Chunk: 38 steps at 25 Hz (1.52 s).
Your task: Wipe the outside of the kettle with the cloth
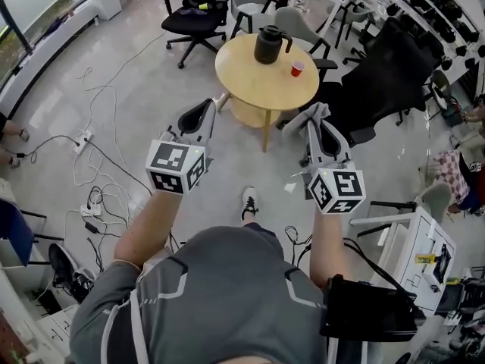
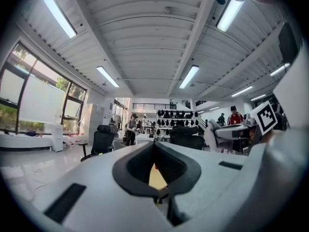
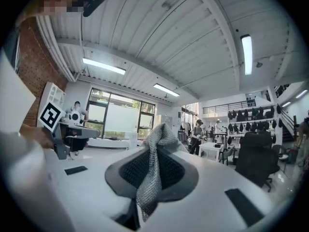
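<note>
A black kettle (image 1: 270, 44) stands on the far side of a round wooden table (image 1: 258, 82), ahead of me and well beyond both grippers. My right gripper (image 1: 316, 124) is held in the air short of the table's near right edge, shut on a grey knitted cloth (image 1: 310, 114). In the right gripper view the cloth (image 3: 153, 163) is pinched between the jaws and sticks up past their tips. My left gripper (image 1: 206, 108) hovers near the table's left edge with its jaws shut and nothing between them (image 2: 155, 149); a sliver of yellow table shows through the hollow of its pads.
A red cup (image 1: 297, 68) sits on the table right of the kettle. Black office chairs (image 1: 195, 15) stand behind the table, and a large black chair (image 1: 390, 74) is close on its right. Cables and a power strip (image 1: 82, 139) lie on the floor at left. A white desk (image 1: 424, 256) is at my right.
</note>
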### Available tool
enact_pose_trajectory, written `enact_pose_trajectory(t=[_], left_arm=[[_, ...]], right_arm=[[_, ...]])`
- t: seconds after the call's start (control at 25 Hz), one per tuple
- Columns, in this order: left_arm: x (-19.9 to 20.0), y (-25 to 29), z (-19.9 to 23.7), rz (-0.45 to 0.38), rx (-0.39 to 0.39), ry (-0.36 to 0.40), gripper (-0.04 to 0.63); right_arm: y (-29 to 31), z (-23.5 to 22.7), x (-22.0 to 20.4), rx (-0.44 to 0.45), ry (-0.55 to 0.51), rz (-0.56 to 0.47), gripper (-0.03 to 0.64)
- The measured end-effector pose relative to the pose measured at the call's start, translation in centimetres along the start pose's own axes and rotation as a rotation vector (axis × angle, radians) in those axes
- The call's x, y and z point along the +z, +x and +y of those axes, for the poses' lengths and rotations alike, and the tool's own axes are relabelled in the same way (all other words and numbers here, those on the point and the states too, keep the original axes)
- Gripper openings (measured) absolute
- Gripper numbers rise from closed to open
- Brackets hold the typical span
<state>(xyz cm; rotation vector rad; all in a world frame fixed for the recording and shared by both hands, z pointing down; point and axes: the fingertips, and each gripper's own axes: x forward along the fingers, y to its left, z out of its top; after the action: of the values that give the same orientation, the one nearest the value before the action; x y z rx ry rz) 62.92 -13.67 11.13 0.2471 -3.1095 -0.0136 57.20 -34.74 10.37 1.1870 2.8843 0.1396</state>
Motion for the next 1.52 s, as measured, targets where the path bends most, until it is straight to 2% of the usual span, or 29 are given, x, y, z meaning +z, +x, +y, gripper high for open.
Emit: enact_pose_trajectory(t=[0.44,0.64,0.96,1.08,1.24,1.52], left_arm=[[1.2,12.5,3.1,0.017,0.068,0.057,0.008],[2.4,19.0,3.7,0.003,0.104,0.079,0.008],[2.0,28.6,2.7,0.047,0.059,0.107,0.008],[2.3,31.2,3.2,0.046,0.04,0.096,0.008],[1.8,34.3,4.7,0.024,0.024,0.05,0.008],[1.2,40.1,8.8,-0.005,-0.087,0.027,0.008]], right_arm=[[12.2,-8.4,-0.9,0.127,0.047,-0.003,0.056],[15.9,-13.3,-1.0,0.145,0.05,-0.01,0.057],[20.3,-20.3,-1.4,0.144,0.052,-0.04,0.055],[22.6,-21.3,-1.1,0.159,0.085,-0.057,0.055],[25.7,-21.7,-1.3,0.164,0.069,-0.042,0.055],[31.0,-22.8,-1.5,0.06,0.044,-0.05,0.055]])
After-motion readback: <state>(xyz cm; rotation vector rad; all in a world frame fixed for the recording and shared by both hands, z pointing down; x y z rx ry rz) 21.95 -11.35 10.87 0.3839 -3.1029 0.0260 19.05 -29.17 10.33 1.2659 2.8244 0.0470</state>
